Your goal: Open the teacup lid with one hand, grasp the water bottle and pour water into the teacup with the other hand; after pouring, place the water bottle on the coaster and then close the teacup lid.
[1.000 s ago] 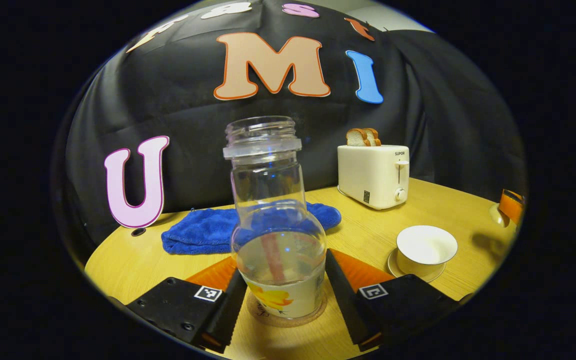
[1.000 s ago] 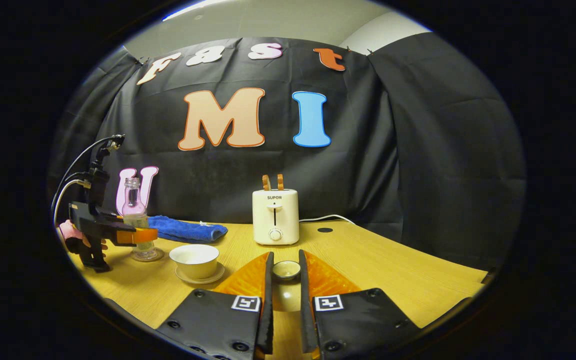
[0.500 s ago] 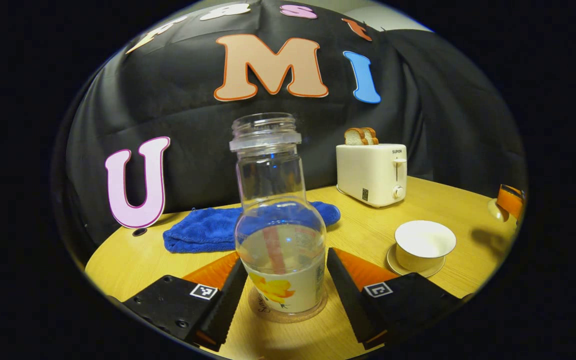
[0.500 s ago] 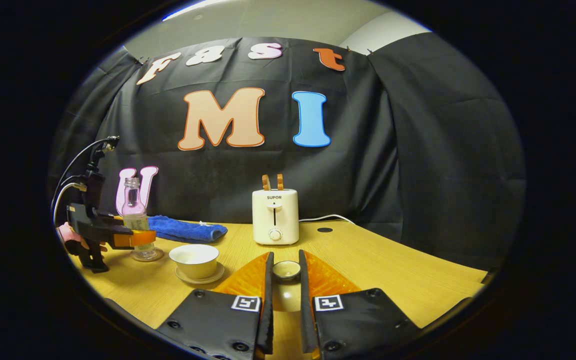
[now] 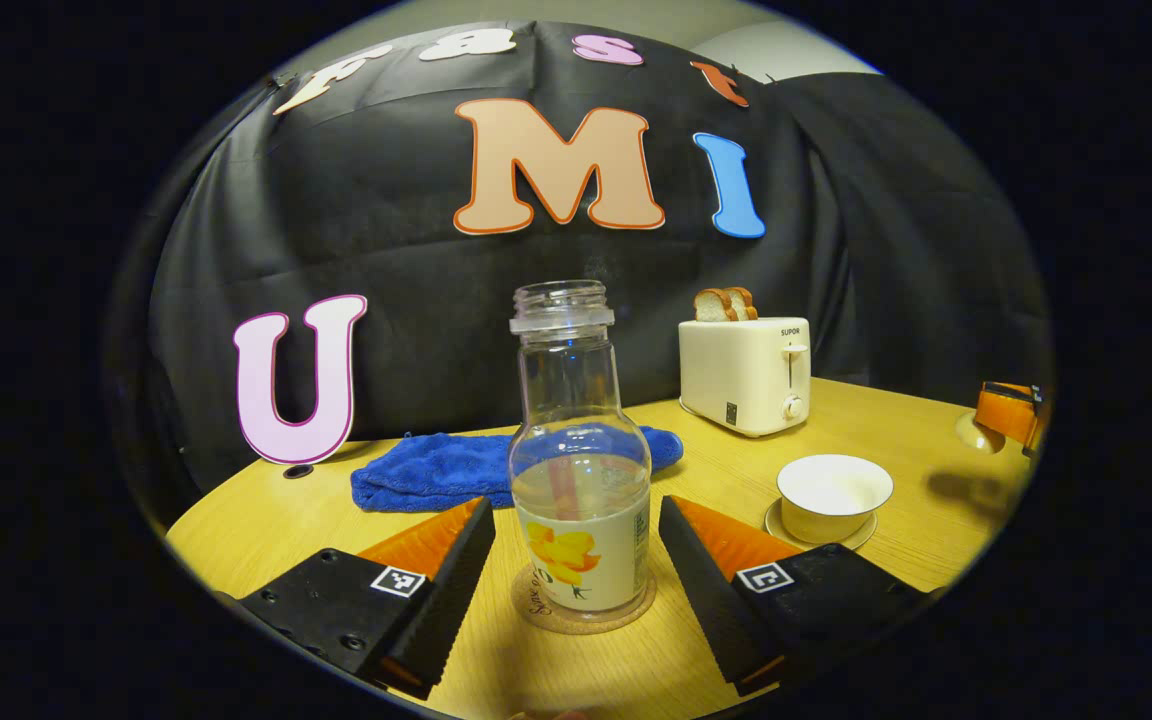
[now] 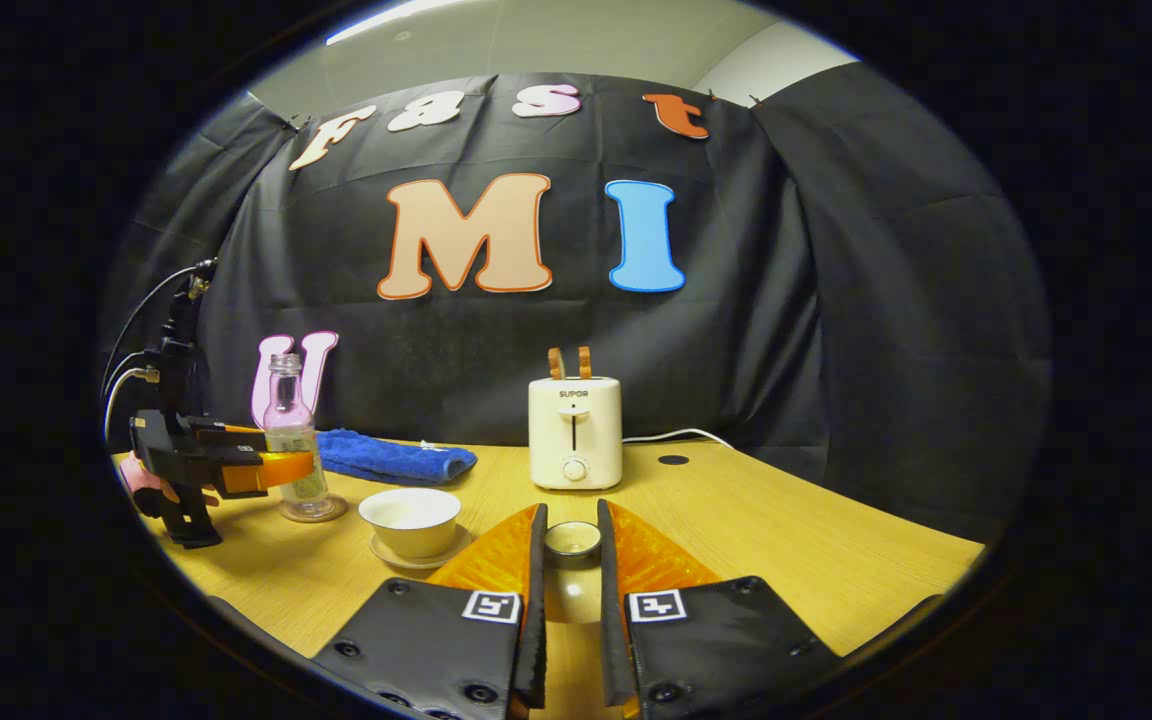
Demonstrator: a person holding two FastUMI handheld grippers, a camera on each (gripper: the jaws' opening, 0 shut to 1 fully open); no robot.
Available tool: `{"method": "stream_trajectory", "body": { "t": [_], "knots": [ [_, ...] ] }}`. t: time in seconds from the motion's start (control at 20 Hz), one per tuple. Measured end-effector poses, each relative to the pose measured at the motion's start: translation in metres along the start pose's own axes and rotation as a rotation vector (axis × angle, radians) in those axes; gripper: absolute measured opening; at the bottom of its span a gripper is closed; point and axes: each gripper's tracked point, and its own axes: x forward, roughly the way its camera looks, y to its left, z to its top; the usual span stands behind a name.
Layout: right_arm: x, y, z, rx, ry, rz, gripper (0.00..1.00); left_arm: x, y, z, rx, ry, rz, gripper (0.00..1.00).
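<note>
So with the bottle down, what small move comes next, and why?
Probably carry the right gripper, shut on the lid, over toward the teacup. The bottle stands on the coaster, the left gripper is open, and the cup is uncovered.

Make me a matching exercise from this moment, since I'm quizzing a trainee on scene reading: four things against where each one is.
Things:
1. clear glass water bottle
2. small white teacup lid
3. white porcelain teacup
4. brown bread slices

Places:
A. in the cream toaster's slots
B. on its white saucer, uncovered
C. upright on the round cork coaster
D. between the right gripper's jaws

Pairs: 1-C, 2-D, 3-B, 4-A
</note>
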Motion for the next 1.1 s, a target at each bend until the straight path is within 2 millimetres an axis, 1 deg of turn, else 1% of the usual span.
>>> {"method": "stream_trajectory", "body": {
  "t": [0.15,0.3,0.35,0.4,0.45,0.5,0.55,0.6,0.65,0.75,0.8,0.95,1.0,1.1],
  "knots": [
    [0.011,0.015,0.0,0.002,0.002,0.04,0.25,-0.012,0.001,0.0,0.013,-0.01,-0.01,0.96],
    [0.026,0.038,-0.002,0.005,0.003,0.098,0.24,-0.028,0.007,0.003,0.018,-0.043,-0.002,0.96],
    [0.032,0.048,-0.001,0.006,0.001,0.123,0.26,-0.033,0.011,0.006,0.012,-0.066,0.005,0.96],
    [0.036,0.056,-0.003,0.006,0.008,0.145,0.25,-0.038,0.017,0.01,-0.007,-0.097,0.022,0.96],
    [0.042,0.064,-0.003,0.007,0.005,0.165,0.26,-0.044,0.023,0.015,-0.036,-0.137,0.039,0.96],
    [0.047,0.07,-0.004,0.007,0.008,0.176,0.25,-0.046,0.031,0.016,-0.069,-0.144,0.056,0.96],
    [0.052,0.074,-0.004,0.008,0.009,0.182,0.25,-0.051,0.037,0.008,-0.084,-0.12,0.074,0.95],
    [0.056,0.078,-0.003,0.008,0.008,0.186,0.25,-0.058,0.044,0.007,-0.08,-0.134,0.089,0.96],
    [0.061,0.083,-0.003,0.009,0.008,0.197,0.25,-0.058,0.048,0.007,-0.079,-0.135,0.105,0.97],
    [0.068,0.098,-0.004,0.01,0.009,0.236,0.24,-0.065,0.059,0.007,-0.081,-0.134,0.142,0.96],
    [0.072,0.105,-0.005,0.01,0.011,0.257,0.26,-0.069,0.067,0.005,-0.079,-0.128,0.172,0.96],
    [0.081,0.123,-0.005,0.013,0.014,0.316,0.25,-0.088,0.088,0.0,-0.087,-0.123,0.27,0.96],
    [0.083,0.128,-0.006,0.013,0.016,0.333,0.26,-0.094,0.094,-0.001,-0.087,-0.12,0.301,0.96],
    [0.086,0.135,-0.007,0.013,0.022,0.357,0.25,-0.104,0.106,-0.004,-0.089,-0.113,0.364,0.96]
  ]
}}
